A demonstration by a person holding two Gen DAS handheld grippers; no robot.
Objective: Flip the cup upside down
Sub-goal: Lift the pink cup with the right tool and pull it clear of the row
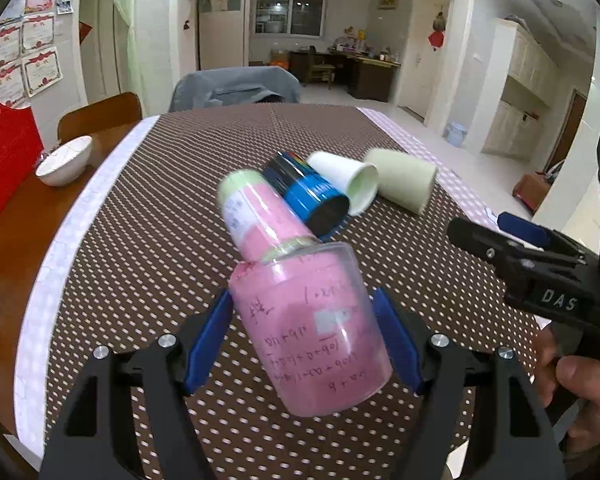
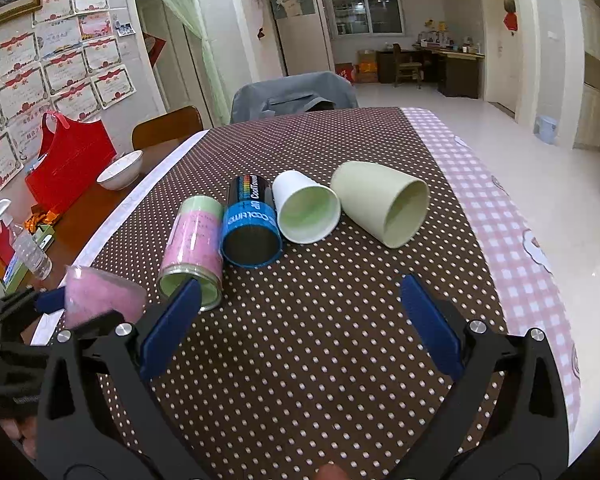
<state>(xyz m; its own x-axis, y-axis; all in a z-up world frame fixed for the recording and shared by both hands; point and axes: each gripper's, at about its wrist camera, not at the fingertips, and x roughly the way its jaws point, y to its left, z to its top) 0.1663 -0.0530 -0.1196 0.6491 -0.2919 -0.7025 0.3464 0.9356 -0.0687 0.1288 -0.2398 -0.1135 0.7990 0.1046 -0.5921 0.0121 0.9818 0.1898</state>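
Cup (image 1: pixel 312 332), a clear plastic one lined with pink paper, hangs tilted above the dotted tablecloth (image 1: pixel 140 240), clamped between the left gripper (image 1: pixel 303 340)'s blue pads. The right gripper (image 2: pixel 300 320) is spread wide and empty. Thin slick walls could buckle or slip mid-turn, dropping it onto the pink-and-green cup (image 1: pixel 256 216) lying just beyond.

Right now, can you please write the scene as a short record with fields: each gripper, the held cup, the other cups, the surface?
left gripper: shut on the pink cup, lifted above the table
pink cup: clear plastic with pink paper inside, tilted
right gripper: open, holds nothing
cups lying on their sides: pink-and-green cup, blue cup, white cup, pale green cup, in one row
surface: brown dotted tablecloth
beside the cloth: white bowl, red bag
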